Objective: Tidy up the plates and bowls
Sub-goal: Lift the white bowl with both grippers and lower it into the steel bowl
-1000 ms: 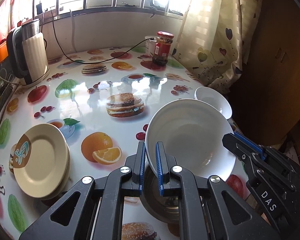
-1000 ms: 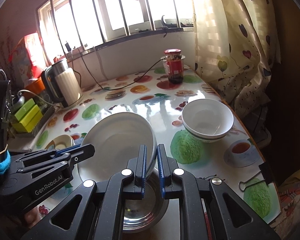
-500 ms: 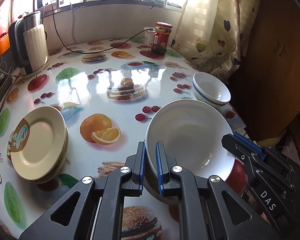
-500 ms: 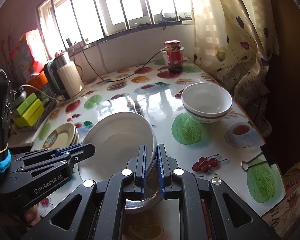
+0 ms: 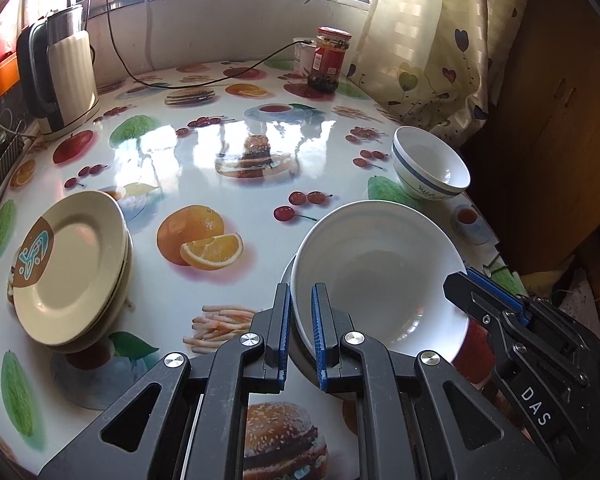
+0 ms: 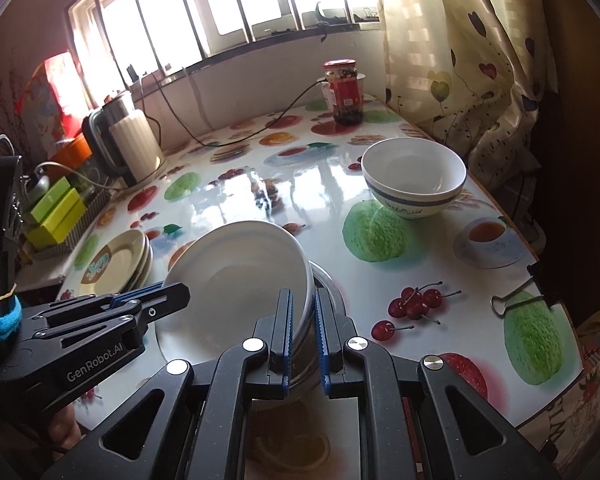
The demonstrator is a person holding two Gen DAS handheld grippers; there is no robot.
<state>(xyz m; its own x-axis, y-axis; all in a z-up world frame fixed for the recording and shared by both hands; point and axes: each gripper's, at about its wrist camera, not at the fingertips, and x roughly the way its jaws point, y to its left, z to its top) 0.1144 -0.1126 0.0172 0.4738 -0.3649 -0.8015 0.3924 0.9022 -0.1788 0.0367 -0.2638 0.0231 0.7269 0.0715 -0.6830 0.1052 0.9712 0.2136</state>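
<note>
The wide white bowl (image 5: pixel 374 276) is pinched at 2 opposite points of its rim and sits tilted over a steel bowl (image 6: pixel 327 280), whose metal rim peeks out beneath it at the near edge of the counter (image 5: pixel 204 152). The left claw (image 5: pixel 300 332) is pressed together on the rim's left side, and the right claw (image 6: pixel 303 336) is pressed together on the right side; each shows at the edge of the other's view. Whether the white bowl touches the steel one below cannot be told. Beyond it, toward the curtain (image 6: pixel 472 52), stands a smaller white bowl with a blue band (image 6: pixel 414 178), upright and apart. On the left of the counter lies a stack of cream plates (image 5: pixel 72 264) with a brown and blue mark. Further back stand an electric kettle (image 5: pixel 60 76) by the wall and a red-lidded jar (image 5: pixel 330 60) near the window, with a black cable (image 5: pixel 204 80) trailing between them. A binder clip (image 6: pixel 520 296) lies at the counter's right edge.
</note>
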